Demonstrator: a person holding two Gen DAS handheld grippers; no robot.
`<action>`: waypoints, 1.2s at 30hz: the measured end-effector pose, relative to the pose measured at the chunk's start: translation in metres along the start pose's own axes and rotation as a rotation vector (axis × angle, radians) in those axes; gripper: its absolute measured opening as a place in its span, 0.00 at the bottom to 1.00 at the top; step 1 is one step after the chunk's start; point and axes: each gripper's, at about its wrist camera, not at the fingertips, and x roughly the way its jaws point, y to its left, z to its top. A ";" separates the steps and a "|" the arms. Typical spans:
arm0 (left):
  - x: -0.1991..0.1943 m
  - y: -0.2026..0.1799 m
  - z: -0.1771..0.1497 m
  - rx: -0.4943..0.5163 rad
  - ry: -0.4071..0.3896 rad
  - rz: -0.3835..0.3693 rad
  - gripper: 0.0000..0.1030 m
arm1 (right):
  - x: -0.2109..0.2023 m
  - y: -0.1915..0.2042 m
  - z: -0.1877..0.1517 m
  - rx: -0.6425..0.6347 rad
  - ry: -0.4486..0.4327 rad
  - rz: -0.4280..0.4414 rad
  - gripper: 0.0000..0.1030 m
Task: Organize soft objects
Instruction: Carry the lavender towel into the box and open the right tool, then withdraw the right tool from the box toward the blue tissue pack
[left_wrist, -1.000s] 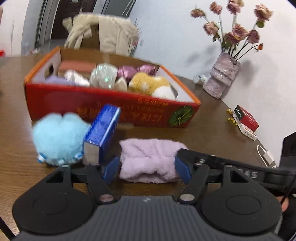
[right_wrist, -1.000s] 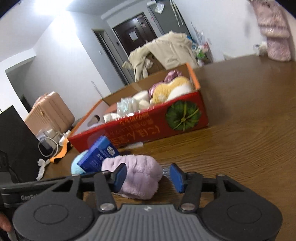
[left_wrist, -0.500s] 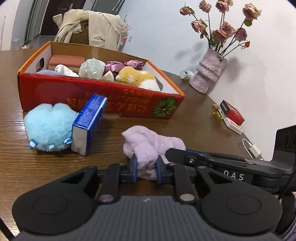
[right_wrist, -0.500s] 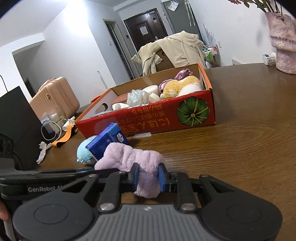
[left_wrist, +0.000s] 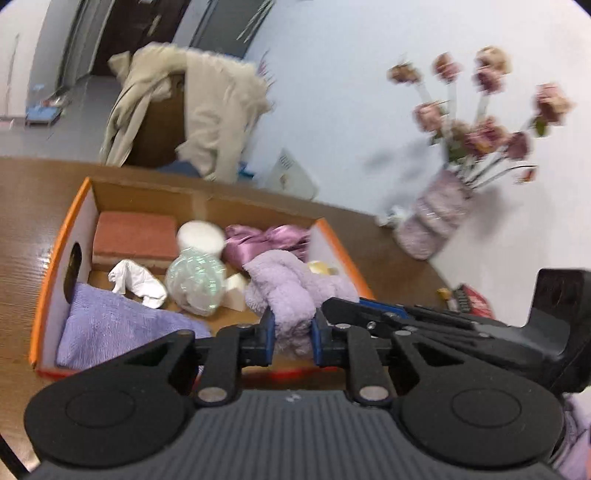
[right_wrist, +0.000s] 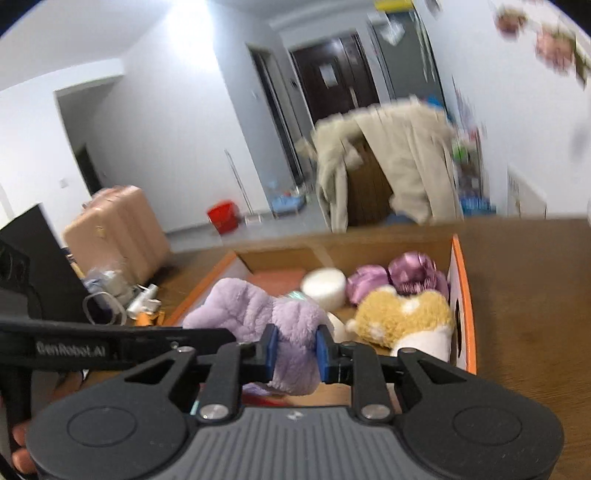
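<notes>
Both hand-held grippers, left (left_wrist: 291, 334) and right (right_wrist: 295, 350), now pinch the lilac plush headband (left_wrist: 291, 291), lifted off the tabletop to above the red cardboard box (left_wrist: 48, 280), ready to drop in.

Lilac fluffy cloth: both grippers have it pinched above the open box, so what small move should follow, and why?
Probably lower it a little, then open. The left gripper and right gripper pinch the lilac fluffy cloth over the red box, above the bare floor beside the yellow plush.

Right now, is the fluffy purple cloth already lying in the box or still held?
Held: the left gripper and right gripper both pinch the purple cloth above the open box.
</notes>
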 end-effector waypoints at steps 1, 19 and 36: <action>0.011 0.005 0.001 -0.006 0.016 0.015 0.19 | 0.012 -0.007 0.002 0.016 0.027 0.001 0.21; -0.073 0.034 -0.024 0.064 -0.099 0.072 0.67 | -0.015 0.014 -0.008 -0.055 -0.006 -0.124 0.59; -0.131 0.019 -0.169 0.204 -0.057 0.044 0.81 | -0.117 0.091 -0.144 -0.015 -0.044 -0.300 0.72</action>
